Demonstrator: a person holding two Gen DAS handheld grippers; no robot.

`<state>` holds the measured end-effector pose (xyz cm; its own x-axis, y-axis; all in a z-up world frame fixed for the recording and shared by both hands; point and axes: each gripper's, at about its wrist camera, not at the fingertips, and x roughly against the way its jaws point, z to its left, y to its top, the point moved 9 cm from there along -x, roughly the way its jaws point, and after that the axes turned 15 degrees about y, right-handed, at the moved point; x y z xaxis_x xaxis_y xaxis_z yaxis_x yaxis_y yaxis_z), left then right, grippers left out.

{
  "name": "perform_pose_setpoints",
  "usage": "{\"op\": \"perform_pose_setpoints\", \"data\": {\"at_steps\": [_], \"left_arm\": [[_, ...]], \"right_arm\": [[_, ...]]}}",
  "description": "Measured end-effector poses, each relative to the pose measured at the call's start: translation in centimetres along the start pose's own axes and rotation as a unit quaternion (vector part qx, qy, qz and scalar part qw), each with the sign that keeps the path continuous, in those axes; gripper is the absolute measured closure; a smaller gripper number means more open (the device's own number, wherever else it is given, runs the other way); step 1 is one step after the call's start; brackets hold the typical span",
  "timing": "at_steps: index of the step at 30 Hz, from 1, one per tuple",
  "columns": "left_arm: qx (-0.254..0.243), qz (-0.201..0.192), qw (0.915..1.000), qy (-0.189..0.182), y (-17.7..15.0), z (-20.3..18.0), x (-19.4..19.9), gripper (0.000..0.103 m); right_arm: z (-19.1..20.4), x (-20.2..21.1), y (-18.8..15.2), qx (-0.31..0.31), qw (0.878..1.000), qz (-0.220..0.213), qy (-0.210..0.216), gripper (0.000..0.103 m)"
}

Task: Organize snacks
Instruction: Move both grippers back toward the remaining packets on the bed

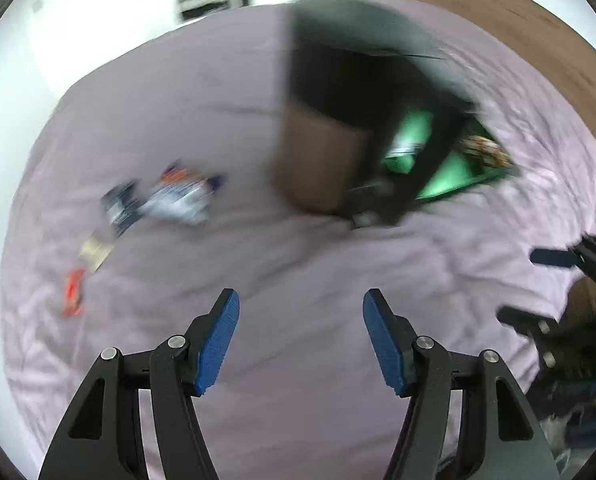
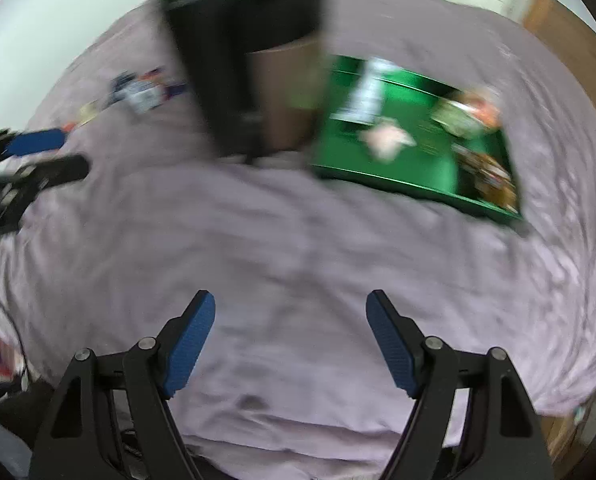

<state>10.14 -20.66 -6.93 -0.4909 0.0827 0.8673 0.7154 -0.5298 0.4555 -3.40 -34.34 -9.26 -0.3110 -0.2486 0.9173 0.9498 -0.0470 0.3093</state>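
— Where are the loose snack packets (image 1: 159,204)?
— On the lilac bedsheet (image 1: 298,264), ahead-left of the left gripper (image 1: 301,336), which is nearer them. The green rectangular tray (image 2: 398,168) lies ahead-right of the right gripper (image 2: 290,340).
— Jaws?
— Both spread wide, empty.

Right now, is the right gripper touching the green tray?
Apart. Right wrist view: right gripper open over bare sheet, green tray well ahead.

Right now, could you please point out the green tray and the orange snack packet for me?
green tray (image 2: 418,168): right wrist view, bare floor.
orange snack packet (image 1: 73,292): left wrist view, packet's middle.
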Motion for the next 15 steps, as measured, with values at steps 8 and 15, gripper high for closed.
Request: {"op": "perform_pose_setpoints", "data": {"at_steps": [8,15], "left_arm": [[0.097,0.043,0.9920,0.069,-3.1,10.5,-3.3,0.045],[0.157,0.057,0.9805,0.104,-4.9,17.0,-5.7,0.045]], "right_arm": [[7.3,-4.1,3.7,0.067,0.996,0.012,0.053,0.038],[11.2,-6.5,8.5,0.107,0.992,0.002,0.067,0.038]]}}
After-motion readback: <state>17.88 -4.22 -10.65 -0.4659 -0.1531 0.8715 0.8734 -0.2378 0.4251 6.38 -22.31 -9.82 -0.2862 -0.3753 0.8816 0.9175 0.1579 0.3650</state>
